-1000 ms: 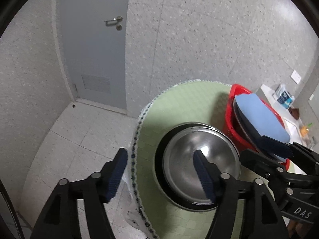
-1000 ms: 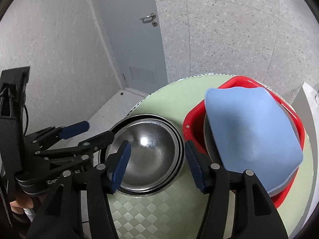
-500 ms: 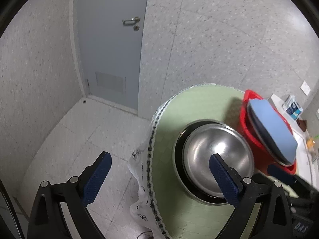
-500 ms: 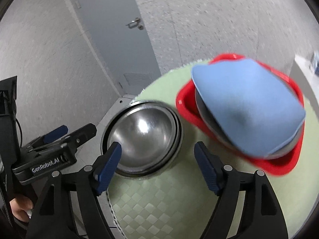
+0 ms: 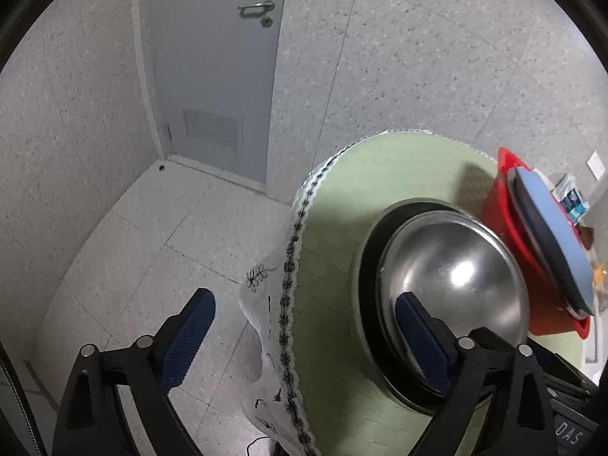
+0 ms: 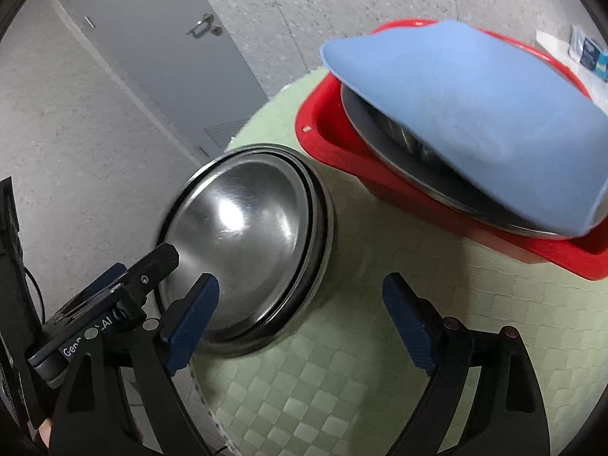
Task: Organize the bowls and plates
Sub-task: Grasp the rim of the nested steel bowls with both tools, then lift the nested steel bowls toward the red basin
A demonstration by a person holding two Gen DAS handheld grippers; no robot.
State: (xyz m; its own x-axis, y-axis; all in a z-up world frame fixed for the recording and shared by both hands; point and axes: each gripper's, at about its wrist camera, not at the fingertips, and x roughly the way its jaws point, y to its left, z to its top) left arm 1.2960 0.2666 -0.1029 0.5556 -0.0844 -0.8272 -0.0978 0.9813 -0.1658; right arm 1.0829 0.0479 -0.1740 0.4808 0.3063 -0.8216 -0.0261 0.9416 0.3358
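Observation:
A stack of steel bowls (image 5: pixel 452 288) sits on the round table with a green checked cloth (image 5: pixel 364 174); it also shows in the right wrist view (image 6: pixel 247 243). A red basin (image 6: pixel 330 140) to its right holds steel plates (image 6: pixel 399 144) under a blue cloth (image 6: pixel 475 98). My left gripper (image 5: pixel 304 326) is open, empty, straddling the table's left edge beside the bowls. My right gripper (image 6: pixel 300 311) is open, empty, above the cloth in front of the bowls.
A grey door (image 5: pixel 212 76) and speckled walls stand behind the table. The tiled floor (image 5: pixel 152 250) lies to the left. The cloth's lace edge (image 5: pixel 288 266) hangs over the table rim. Small boxes (image 6: pixel 591 53) sit on a white counter beyond the basin.
Both grippers opened wider and pulled back from the bowls. The left gripper shifted left over the table edge; the right gripper turned toward the basin.

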